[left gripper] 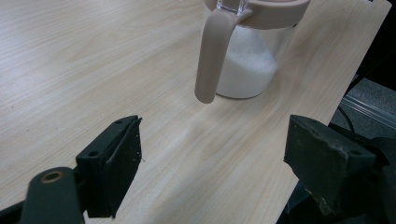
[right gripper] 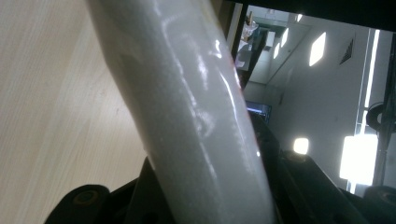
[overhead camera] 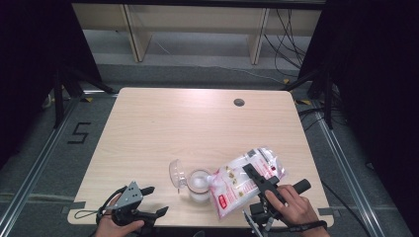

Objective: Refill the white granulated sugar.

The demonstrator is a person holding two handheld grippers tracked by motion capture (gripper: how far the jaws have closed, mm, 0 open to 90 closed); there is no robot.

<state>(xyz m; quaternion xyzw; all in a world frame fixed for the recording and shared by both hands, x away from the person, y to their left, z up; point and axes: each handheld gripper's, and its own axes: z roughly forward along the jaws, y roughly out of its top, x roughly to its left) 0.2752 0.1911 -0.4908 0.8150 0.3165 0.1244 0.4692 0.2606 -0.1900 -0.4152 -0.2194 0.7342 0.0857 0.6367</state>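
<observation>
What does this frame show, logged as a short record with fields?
Work: pouring white granules from a bag into a jar
Right gripper: shut on the clear plastic bag with red print, tilted over the jar
Jar: clear glass jar with beige handle, lid flipped open, partly filled
Left gripper: open, empty, near the table edge
Surface: light wooden table

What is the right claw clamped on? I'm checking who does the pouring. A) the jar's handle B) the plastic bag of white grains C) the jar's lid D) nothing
B: the right claw is shut on the plastic bag, tilted over the open jar.
</observation>
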